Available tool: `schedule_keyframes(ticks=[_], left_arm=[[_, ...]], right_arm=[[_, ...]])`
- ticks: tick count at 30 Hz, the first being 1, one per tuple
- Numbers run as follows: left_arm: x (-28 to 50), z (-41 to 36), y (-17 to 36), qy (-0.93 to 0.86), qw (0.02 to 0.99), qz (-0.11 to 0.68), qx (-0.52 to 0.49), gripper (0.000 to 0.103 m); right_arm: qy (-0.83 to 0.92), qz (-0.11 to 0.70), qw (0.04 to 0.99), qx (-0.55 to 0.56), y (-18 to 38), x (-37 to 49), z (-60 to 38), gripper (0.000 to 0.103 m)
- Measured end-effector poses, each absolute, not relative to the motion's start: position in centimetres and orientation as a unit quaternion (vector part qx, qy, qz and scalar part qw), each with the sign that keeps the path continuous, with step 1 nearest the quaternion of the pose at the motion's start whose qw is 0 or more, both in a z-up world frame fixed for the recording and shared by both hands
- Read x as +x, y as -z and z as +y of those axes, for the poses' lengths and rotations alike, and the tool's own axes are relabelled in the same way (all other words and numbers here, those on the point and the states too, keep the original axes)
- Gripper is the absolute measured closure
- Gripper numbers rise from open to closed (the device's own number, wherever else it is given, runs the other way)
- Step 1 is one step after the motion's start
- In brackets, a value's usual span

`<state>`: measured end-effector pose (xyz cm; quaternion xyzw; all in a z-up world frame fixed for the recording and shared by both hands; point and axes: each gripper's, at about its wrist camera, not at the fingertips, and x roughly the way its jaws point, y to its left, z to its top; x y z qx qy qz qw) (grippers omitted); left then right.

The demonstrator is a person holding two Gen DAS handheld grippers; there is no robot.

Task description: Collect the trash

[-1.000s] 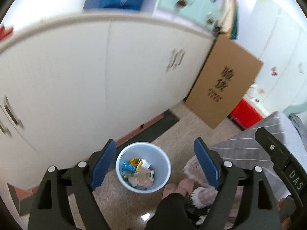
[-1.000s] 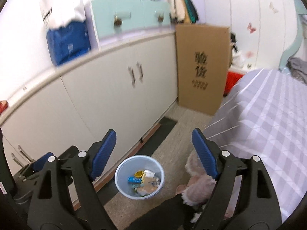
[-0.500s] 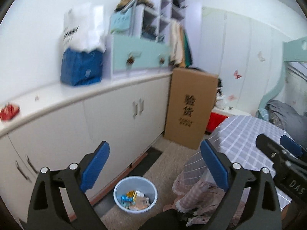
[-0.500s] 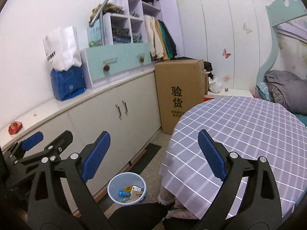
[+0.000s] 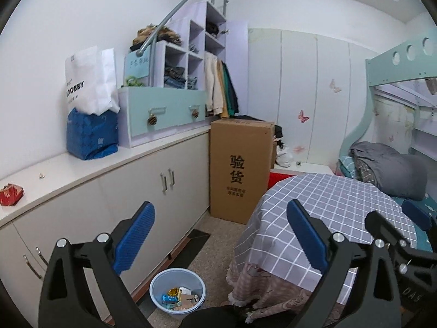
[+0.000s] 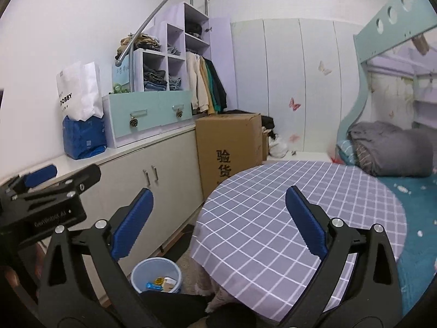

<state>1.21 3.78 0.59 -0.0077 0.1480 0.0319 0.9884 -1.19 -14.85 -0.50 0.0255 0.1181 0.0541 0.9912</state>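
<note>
Speckled floor (image 5: 218, 235), trash-filled bin (image 5: 177, 291), apparently bare tablecloth (image 6: 300, 205)

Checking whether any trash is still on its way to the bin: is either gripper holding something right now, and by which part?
Nothing is held. The left gripper and right gripper both stand open with nothing between their pads; wrappers lie in the bin.

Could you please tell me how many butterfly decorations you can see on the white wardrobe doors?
3: a pale butterfly highest up, a pink butterfly lower and left of it, and a faint butterfly near the bottom. Others may be hidden behind the bed frame.
</note>
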Motion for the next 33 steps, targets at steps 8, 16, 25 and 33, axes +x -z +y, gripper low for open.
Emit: schedule_keyframes(ticks=[8, 16, 25, 33], left_arm=[[0.2, 1.8, -1.0, -0.013, 0.991, 0.135, 0.009, 0.008], [0.4, 1.5, -0.6, -0.009, 0.99, 0.138, 0.014, 0.008], [0.5, 1.5, -0.4, -0.01, 0.99, 0.142, 0.011, 0.008], [0.7, 1.6, 0.1, -0.009, 0.989, 0.146, 0.012, 0.008]], right_arm=[[-0.046, 0.11, 0.992, 0.033, 0.7, -2.4, -16.1, 0.007], [-0.044, 0.115, 0.992, 0.033, 1.0, -2.2, -16.0, 0.007], [-0.044, 0.124, 0.991, 0.032, 1.1, -1.7, -15.7, 0.007], [-0.045, 0.129, 0.99, 0.035, 1.4, -1.7, -15.9, 0.007]])
